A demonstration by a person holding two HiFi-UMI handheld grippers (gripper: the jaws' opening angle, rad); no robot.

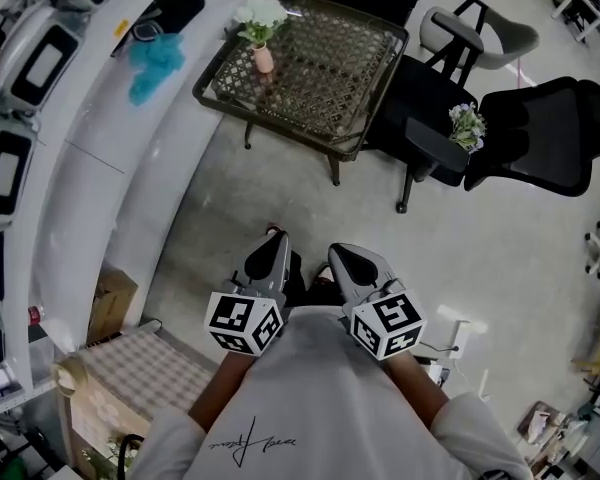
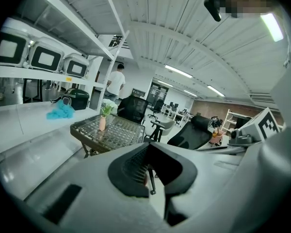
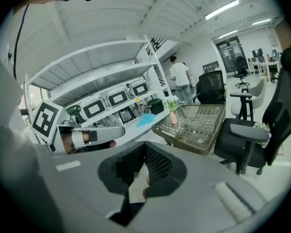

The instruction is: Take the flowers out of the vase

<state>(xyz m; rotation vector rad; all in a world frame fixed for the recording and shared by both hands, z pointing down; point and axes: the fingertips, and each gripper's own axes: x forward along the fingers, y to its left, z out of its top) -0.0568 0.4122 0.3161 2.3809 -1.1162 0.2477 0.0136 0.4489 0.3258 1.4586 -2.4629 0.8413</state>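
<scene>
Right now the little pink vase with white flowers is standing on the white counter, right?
Not quite. The pink vase with white flowers is standing on the woven table, as the head view shows.

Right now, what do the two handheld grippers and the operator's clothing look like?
Both the left gripper and right gripper have grey shells with black ribbed jaw pads. Each carries a white cube with black square markers. The person wears a white T-shirt with dark script print.
</scene>
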